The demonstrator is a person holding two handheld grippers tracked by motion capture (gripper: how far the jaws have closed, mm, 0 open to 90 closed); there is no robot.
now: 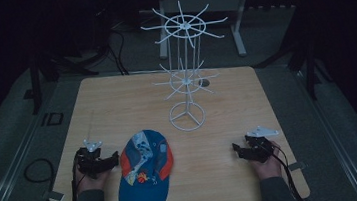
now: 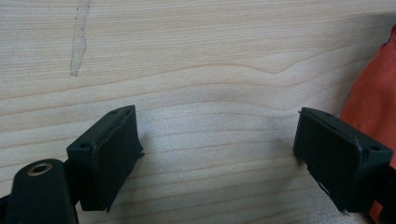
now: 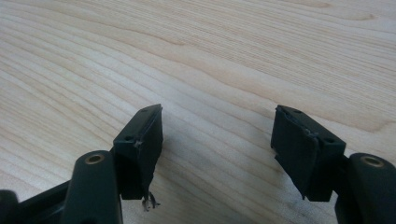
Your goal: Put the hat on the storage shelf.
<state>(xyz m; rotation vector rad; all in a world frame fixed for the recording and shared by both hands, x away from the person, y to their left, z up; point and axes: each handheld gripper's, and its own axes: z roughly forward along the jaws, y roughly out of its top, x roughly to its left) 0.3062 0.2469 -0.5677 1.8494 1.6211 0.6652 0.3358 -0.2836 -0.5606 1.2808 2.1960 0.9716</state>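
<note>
A blue and orange cap (image 1: 144, 170) lies on the wooden table (image 1: 116, 102) near the front edge, brim toward me. Behind it a white wire rack (image 1: 183, 60) with radiating hooks stands on a ring base. My left gripper (image 1: 115, 160) rests on the table just left of the cap, pointing at it; its jaws stand wide apart over bare wood (image 2: 217, 140), and the cap's orange cloth (image 2: 373, 98) shows at the right edge. My right gripper (image 1: 235, 148) sits at the front right, well clear of the cap, open (image 3: 217, 135) with nothing between its pads.
A small dark hole (image 1: 204, 82) is in the tabletop beside the rack. A pale scuff (image 2: 79, 39) marks the wood ahead of the left gripper. Cables (image 1: 38, 170) lie on the floor at the left; a desk frame (image 1: 238, 19) stands behind the table.
</note>
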